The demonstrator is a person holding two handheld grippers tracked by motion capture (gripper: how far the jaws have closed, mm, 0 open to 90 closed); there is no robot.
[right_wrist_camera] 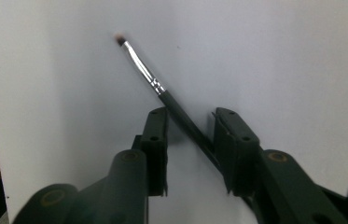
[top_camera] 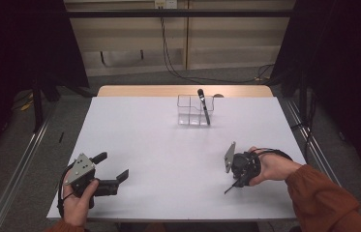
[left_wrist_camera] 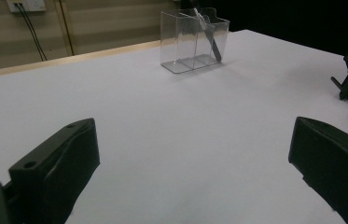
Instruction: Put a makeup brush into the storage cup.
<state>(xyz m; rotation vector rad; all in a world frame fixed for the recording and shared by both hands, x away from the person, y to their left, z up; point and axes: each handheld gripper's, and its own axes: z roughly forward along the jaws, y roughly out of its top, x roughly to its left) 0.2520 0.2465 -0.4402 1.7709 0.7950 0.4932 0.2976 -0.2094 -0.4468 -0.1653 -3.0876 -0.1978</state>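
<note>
The bench point(top_camera: 168, 159) is plain white with a pale wooden strip along its far edge. The brush point(right_wrist_camera: 162, 95) has a black handle, a shiny silver ferrule and a pinkish-brown tip. The right gripper point(right_wrist_camera: 190, 135) has black fingers point(right_wrist_camera: 155, 140), as does the left gripper point(top_camera: 112, 166), each carrying a grey plate. The organiser point(top_camera: 195, 110) is clear and colourless, holding a second brush point(top_camera: 203, 106) that is black. The person's sleeve point(top_camera: 323, 193) is rust orange.

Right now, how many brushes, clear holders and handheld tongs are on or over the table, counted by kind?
Brushes: 2, brush on the table, brush in the holder
Clear holders: 1, clear holder
Tongs: 2, left tongs, right tongs
Total: 5
</note>
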